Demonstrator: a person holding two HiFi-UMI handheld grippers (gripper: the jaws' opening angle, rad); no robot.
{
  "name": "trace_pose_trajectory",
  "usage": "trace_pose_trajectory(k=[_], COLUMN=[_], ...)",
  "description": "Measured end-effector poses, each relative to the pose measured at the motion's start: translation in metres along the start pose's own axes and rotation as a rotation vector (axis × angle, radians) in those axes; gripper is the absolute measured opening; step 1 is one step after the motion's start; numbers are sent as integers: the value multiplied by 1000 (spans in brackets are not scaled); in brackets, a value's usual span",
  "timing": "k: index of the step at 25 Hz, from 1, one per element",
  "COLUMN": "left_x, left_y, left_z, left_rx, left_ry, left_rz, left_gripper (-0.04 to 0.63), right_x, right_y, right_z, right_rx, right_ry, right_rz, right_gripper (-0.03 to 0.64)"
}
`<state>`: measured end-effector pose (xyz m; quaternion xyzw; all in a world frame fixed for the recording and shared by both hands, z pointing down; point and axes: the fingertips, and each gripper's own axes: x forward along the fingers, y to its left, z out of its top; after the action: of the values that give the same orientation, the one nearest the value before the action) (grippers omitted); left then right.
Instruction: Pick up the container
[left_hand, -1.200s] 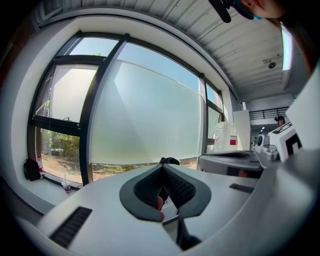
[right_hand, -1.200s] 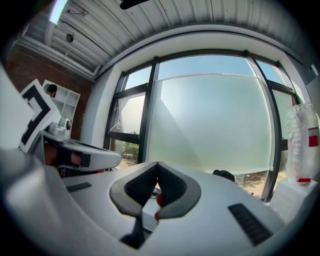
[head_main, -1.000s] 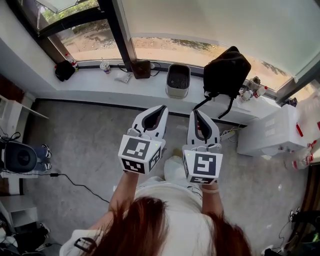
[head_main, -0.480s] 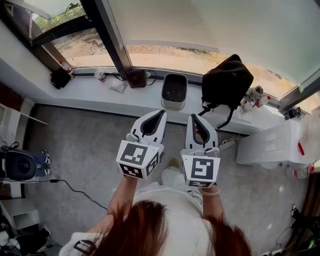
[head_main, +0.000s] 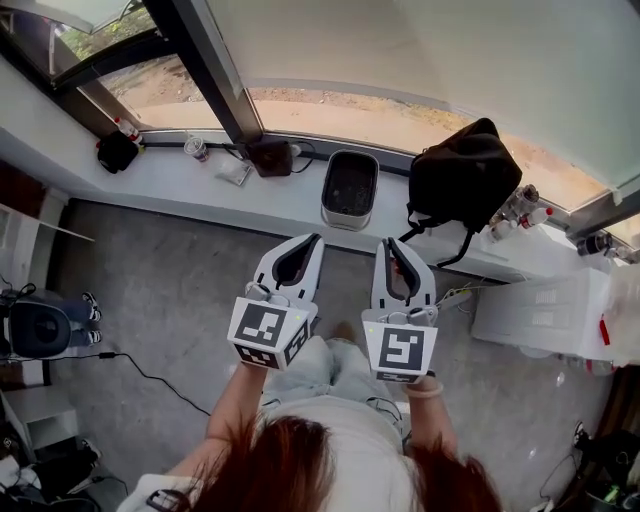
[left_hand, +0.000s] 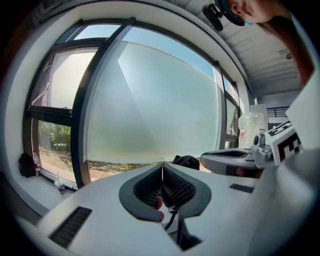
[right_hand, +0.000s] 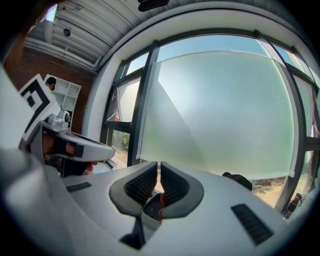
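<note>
Frankly, with the left gripper and right gripper both closed tight and empty, they'd merely shove the grey container along the windowsill.

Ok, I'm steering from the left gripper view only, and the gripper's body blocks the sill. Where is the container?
Observer: The head view shows a pale grey rectangular container, dark inside, on the white window ledge. It is beyond the left gripper and untouched.
Operator: What's beside it?
Observer: A black fabric backpack sits to its right on the same ledge, with a gap between them.
Operator: Is the other gripper ready?
Observer: The right gripper has its jaws together and holds nothing.
</note>
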<state>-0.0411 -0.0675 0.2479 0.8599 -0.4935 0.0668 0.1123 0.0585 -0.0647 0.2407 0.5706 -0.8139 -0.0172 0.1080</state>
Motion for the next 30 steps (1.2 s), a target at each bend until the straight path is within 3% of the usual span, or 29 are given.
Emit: trace_pose_trajectory(k=[18,30], left_x=[82,147], left_y=[78,128], left_z=[-61,-173], left_rx=[-11,-29], left_ry=[62,135], left_rz=[-24,-24], left_gripper=[14,15], right_x=[95,156], right_y=[3,6], right_z=[-77,-180], right_rx=[49,31], right_ry=[83,145], right_rz=[-43,-54], right_gripper=[23,23])
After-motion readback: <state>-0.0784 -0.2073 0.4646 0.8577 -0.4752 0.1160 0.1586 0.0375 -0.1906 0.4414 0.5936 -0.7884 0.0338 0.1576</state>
